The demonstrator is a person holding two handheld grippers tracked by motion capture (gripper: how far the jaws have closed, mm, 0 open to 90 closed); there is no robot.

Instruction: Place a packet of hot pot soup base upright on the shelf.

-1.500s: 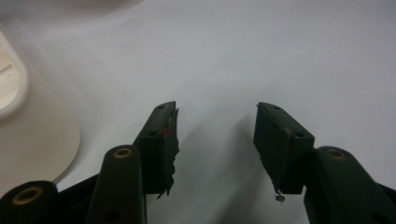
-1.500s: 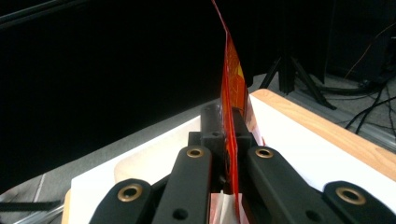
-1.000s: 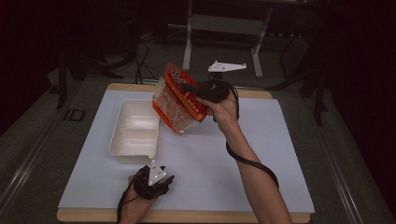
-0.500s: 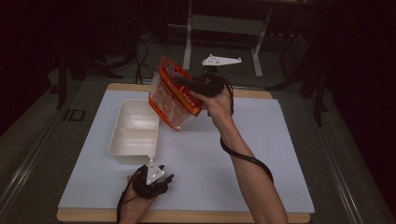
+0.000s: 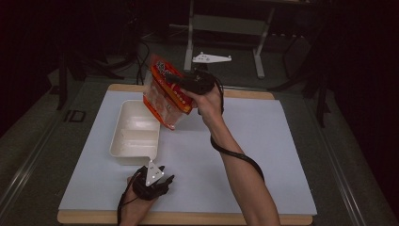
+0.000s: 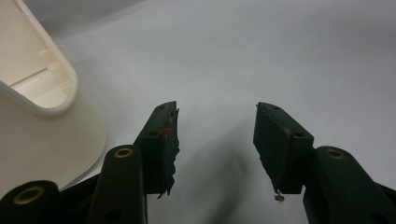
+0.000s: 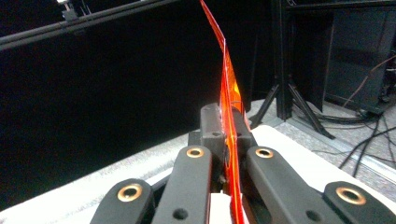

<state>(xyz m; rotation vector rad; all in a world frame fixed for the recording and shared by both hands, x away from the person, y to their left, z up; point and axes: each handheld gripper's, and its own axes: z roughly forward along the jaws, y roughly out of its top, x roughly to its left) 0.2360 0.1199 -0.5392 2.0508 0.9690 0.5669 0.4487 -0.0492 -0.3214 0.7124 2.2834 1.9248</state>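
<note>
An orange and clear snack bag (image 5: 165, 92) hangs tilted in the air above the right end of a cream plastic tray (image 5: 123, 136). My right gripper (image 5: 181, 81) is shut on the bag's upper edge, and in the right gripper view the thin orange film (image 7: 227, 93) runs up from between its closed jaws. My left gripper (image 5: 157, 181) rests low on the white mat just in front of the tray's near right corner (image 6: 44, 88). It is open with nothing between its fingers (image 6: 163, 144).
A white mat (image 5: 263, 155) covers a wooden board (image 5: 244, 94). Beyond the table stand a metal frame (image 5: 226, 28), cables and dark floor. A grey three-cornered plate (image 5: 211, 58) sits behind the right hand. The mat's right half is bare.
The right gripper has carried the bag a little to the left and farther, over the tray's right end. The left gripper has stayed put.
</note>
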